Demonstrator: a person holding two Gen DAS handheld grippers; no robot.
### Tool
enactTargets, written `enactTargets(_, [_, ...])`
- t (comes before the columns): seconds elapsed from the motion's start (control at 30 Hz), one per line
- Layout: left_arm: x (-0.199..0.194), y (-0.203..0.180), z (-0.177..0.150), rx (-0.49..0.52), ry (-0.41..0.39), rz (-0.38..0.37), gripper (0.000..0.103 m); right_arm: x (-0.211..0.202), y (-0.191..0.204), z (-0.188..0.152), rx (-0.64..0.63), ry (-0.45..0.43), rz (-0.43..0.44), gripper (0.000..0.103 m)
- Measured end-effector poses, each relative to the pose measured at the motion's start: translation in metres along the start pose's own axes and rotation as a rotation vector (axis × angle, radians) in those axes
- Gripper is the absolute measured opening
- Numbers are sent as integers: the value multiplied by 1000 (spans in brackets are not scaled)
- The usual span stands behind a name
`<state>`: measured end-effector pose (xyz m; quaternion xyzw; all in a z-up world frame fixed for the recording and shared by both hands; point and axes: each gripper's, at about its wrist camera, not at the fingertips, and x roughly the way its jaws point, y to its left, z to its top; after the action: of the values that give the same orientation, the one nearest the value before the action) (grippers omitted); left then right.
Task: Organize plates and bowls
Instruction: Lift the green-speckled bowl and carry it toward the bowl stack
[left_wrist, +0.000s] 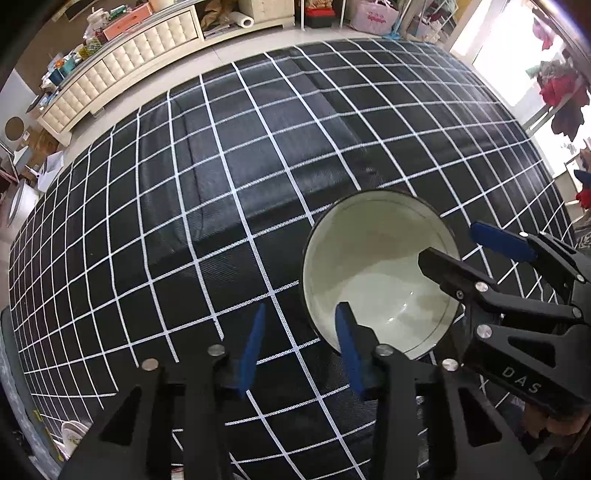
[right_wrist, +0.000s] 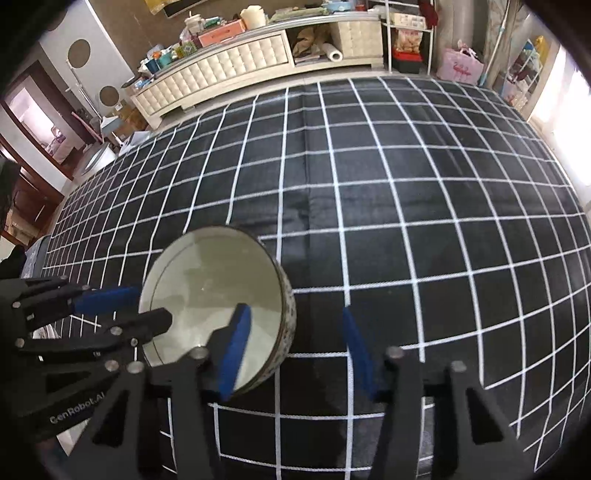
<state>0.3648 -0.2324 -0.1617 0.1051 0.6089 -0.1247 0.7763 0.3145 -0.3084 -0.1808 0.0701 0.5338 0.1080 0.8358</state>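
One bowl (left_wrist: 376, 266) (right_wrist: 207, 280), pale inside and dark and speckled outside, stands upright on the black cloth with white grid lines. My left gripper (left_wrist: 303, 350) (right_wrist: 151, 304) straddles its near-left wall, one blue finger (left_wrist: 349, 347) inside and the other (left_wrist: 255, 347) outside. A clear gap shows on the outer side. My right gripper (right_wrist: 295, 350) (left_wrist: 448, 243) straddles the opposite wall. Its inner finger (right_wrist: 236, 347) is in the bowl. Its outer finger (right_wrist: 356, 350) stands well off the wall. Neither pair of pads presses on the bowl.
The grid cloth (left_wrist: 221, 184) (right_wrist: 406, 221) covers the whole table. A cream cabinet (left_wrist: 129, 48) (right_wrist: 240, 62) piled with clutter runs along the far wall. A white dish (left_wrist: 72, 435) shows past the table's near-left edge.
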Motion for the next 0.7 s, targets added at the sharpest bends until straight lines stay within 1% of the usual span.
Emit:
enactTargets(0.03, [2, -2, 1, 0, 1, -3, 32, 1, 0, 1, 0, 3, 5, 36])
enactTargets(0.1, [5, -3, 0, 1, 0, -15, 26, 2, 2, 0, -11, 1, 10, 33])
enactTargets(0.17, [8, -5, -2, 4, 0, -20, 24, 4, 4, 0, -19, 5, 6, 29])
enactTargets(0.27, [11, -6, -1, 6, 2, -39, 21, 7, 5, -1, -4, 17, 8, 28])
enactTargets(0.33, [13, -9, 2, -3, 3, -45, 18, 11, 4, -3, 22, 36, 36, 27])
enactTargets(0.47, [16, -13, 2, -18, 1, -31, 17, 8, 0, -7, 76, 27, 51, 24])
enactTargets(0.57, [16, -14, -2, -33, 5, -31, 16, 3, -1, -10, 78, 16, 38, 21])
enactTargets(0.7, [17, -12, -4, -47, 5, -27, 13, -3, -2, -17, 122, 42, 94, 20])
